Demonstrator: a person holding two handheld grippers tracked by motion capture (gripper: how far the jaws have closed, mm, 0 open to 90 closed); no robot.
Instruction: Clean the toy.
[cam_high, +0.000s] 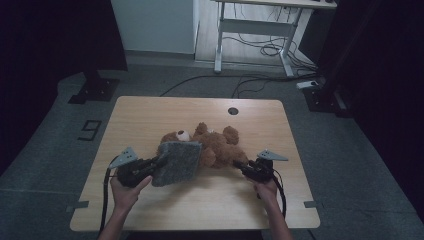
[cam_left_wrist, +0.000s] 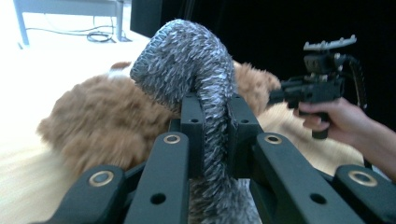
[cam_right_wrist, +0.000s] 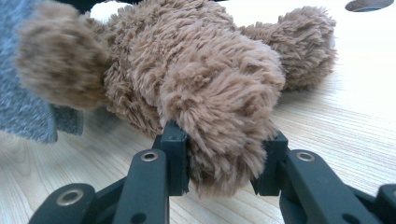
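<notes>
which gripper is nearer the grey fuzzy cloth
Left. The left gripper is clamped on the grey fuzzy cloth; the right gripper grips the brown plush teddy bear by a paw, away from it.

High view: dim, dark vignetted edges | gripper views: bright, far tabletop glare-washed | left gripper view: motion-blurred

One teddy bear (cam_high: 215, 145), one grey cloth (cam_high: 177, 162)

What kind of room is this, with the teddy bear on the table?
Probably a lab or recording studio: a light wooden table on grey carpet, black curtains at the sides, and a white desk frame with loose cables behind.
</notes>
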